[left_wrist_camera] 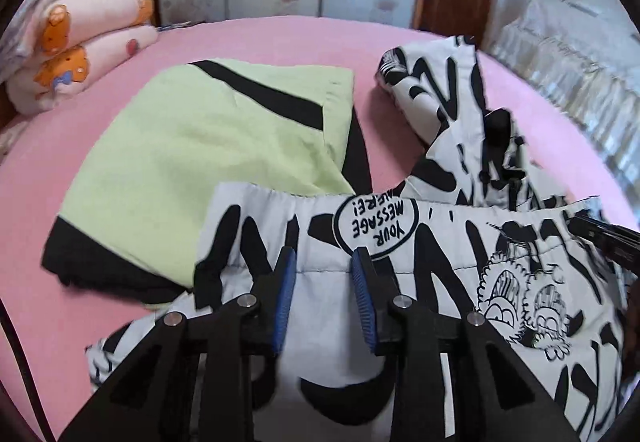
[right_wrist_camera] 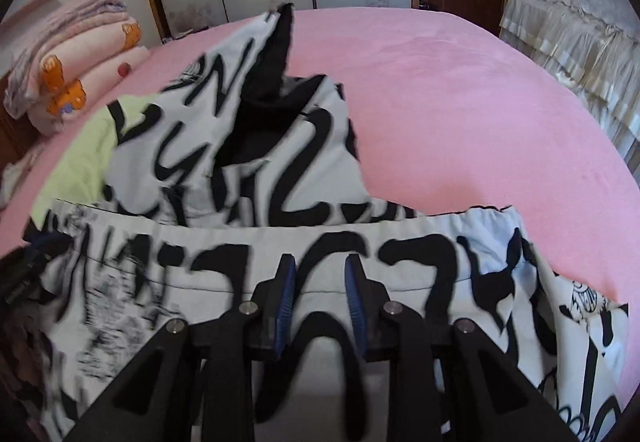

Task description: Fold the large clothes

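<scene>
Nearest the left lens, my left claw [left_wrist_camera: 323, 262] stands over the black-and-white printed jacket [left_wrist_camera: 400, 282], its blue-padded fingers [left_wrist_camera: 285, 294] apart with a strip of white fabric and a stitched seam showing in the gap. Whether the pads touch the cloth cannot be told from this view; nothing is pinched between them.

My right claw [right_wrist_camera: 320, 270] shows the same condition in the right view: fingers [right_wrist_camera: 357, 302] apart, over the jacket [right_wrist_camera: 240, 262] near its gathered hem, nothing clamped.

Location of the jacket: on the pink bed [left_wrist_camera: 240, 38], spread across the near edge, with one part rising in a crumpled fold further back. Its near portion is cut off by the frame and hidden behind the claw bodies in both views. The print is motion-blurred in the right view; in the left view a speech bubble reading "YOUR MESSAGE HERE!" [left_wrist_camera: 376, 226] is legible, upside down.

A folded light-green garment with black trim [left_wrist_camera: 200, 162] lies just beside the jacket, its near corner covered by the jacket's hem. Stacked folded blankets [left_wrist_camera: 80, 42] rest at the far left of the bed. A dark object [left_wrist_camera: 604, 238] enters at the right edge of the left view; it cannot be identified.
</scene>
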The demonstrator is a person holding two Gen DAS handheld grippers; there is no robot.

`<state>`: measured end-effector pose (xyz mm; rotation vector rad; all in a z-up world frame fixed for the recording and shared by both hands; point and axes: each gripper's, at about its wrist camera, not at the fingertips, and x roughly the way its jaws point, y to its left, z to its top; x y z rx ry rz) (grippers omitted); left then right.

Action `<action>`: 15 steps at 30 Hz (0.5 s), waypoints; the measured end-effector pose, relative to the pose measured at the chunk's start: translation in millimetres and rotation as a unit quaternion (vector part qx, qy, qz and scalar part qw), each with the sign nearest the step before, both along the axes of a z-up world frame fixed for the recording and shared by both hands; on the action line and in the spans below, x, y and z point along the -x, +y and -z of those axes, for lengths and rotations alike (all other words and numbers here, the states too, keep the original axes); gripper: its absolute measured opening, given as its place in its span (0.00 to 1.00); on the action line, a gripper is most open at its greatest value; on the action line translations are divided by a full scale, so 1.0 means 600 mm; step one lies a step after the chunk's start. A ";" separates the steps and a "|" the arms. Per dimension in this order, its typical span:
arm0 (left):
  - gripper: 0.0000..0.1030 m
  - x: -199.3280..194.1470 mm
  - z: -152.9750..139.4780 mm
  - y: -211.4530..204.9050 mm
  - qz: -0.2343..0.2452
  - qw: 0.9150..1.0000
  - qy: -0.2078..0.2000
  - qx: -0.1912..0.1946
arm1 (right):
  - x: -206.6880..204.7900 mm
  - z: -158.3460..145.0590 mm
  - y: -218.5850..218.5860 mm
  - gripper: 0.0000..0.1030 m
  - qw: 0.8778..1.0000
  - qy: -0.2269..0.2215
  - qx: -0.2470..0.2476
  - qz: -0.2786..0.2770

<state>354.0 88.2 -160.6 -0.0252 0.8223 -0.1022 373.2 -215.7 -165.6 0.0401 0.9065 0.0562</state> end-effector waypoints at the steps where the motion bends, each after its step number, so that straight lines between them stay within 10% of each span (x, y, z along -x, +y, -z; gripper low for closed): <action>1: 0.28 0.000 0.000 0.009 0.000 1.000 -0.002 -0.004 | -0.002 0.003 -0.023 0.23 1.000 -0.003 0.007 0.014; 3: 0.27 -0.005 0.001 0.038 -0.011 1.000 0.002 0.003 | -0.006 0.008 -0.077 0.18 0.999 -0.004 0.021 0.049; 4: 0.22 -0.009 0.005 0.057 -0.006 1.000 0.010 0.024 | -0.007 0.011 -0.108 0.00 0.999 -0.005 0.007 0.050; 8: 0.20 -0.007 0.018 0.078 -0.004 0.999 0.012 0.030 | 0.011 0.016 -0.186 0.00 0.996 -0.012 0.058 0.072; 15: 0.20 -0.006 0.028 0.085 -0.007 0.999 0.014 0.046 | 0.011 0.053 -0.277 0.00 0.990 0.019 -0.001 0.142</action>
